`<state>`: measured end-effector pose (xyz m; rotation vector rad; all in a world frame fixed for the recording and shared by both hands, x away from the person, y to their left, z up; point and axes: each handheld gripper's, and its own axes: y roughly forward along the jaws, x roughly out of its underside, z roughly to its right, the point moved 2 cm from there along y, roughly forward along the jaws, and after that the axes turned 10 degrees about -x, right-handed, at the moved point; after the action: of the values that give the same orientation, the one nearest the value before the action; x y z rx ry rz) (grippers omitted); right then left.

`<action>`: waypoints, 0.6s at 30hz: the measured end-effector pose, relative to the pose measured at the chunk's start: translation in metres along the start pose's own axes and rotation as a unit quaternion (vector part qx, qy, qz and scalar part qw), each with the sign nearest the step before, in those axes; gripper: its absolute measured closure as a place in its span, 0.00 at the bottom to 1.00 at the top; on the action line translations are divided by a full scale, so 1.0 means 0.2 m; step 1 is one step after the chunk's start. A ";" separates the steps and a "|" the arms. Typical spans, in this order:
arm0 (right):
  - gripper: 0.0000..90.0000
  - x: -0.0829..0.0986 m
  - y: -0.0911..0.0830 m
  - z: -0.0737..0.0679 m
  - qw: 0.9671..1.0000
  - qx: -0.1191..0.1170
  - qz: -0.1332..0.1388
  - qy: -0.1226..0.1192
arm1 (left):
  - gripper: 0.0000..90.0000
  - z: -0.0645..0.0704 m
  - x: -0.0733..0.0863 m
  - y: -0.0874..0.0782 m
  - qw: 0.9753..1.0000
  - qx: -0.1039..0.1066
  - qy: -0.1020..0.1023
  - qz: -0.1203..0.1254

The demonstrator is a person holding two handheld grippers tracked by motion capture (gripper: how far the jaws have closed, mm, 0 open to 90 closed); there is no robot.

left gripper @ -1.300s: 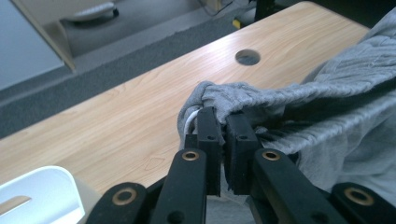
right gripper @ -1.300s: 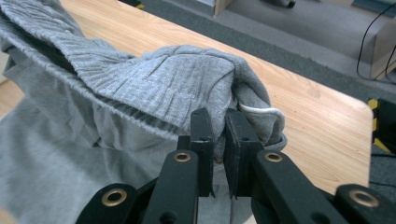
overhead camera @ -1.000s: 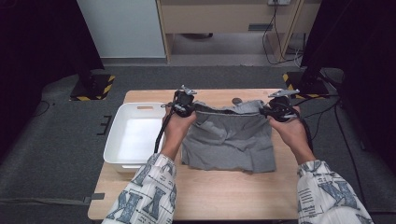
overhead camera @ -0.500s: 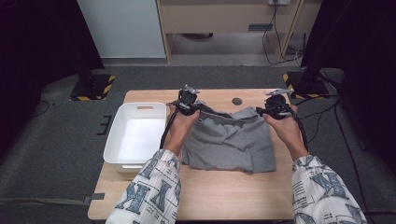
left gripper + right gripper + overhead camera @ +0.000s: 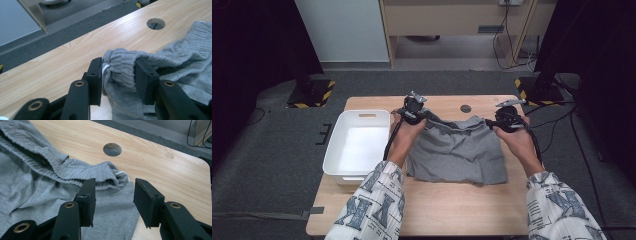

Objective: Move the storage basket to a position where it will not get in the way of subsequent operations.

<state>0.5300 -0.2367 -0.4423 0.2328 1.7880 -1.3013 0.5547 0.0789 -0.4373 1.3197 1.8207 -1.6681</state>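
Since the earlier frame, we see both grippers carried slightly toward the far table edge, the waistband following. Nearest us, the grey shorts (image 5: 457,152) lie flat on the wooden table (image 5: 437,210), right of the white bin (image 5: 357,145). Farther out, the left gripper (image 5: 118,75) has its jaws spread around the bunched waistband, cloth between them. The right gripper (image 5: 113,195) stands spread at the opposite waistband corner. Beyond lies the table's cable hole (image 5: 466,108).

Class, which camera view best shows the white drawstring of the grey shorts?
The left gripper view: the drawstring loops out at the waistband of the shorts, right beside one jaw. The right gripper view shows a white bit at the waistband's other end; from the high view it is too small to tell.
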 end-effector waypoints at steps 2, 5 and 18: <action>0.59 0.00 0.00 -0.01 1.000 -0.003 -0.004 -0.003 | 0.67 0.00 -0.01 0.00 1.000 0.001 -0.001 0.009; 0.59 0.01 0.01 -0.01 1.000 -0.005 -0.010 -0.008 | 0.66 0.00 -0.01 0.01 1.000 0.004 0.000 0.014; 0.59 0.01 -0.01 -0.04 1.000 -0.006 -0.012 -0.015 | 0.64 -0.07 -0.02 -0.06 1.000 0.005 -0.007 0.020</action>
<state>0.5235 -0.2311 -0.4413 0.1851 1.7769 -1.3034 0.5526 0.0916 -0.4235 1.3355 1.7687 -1.6653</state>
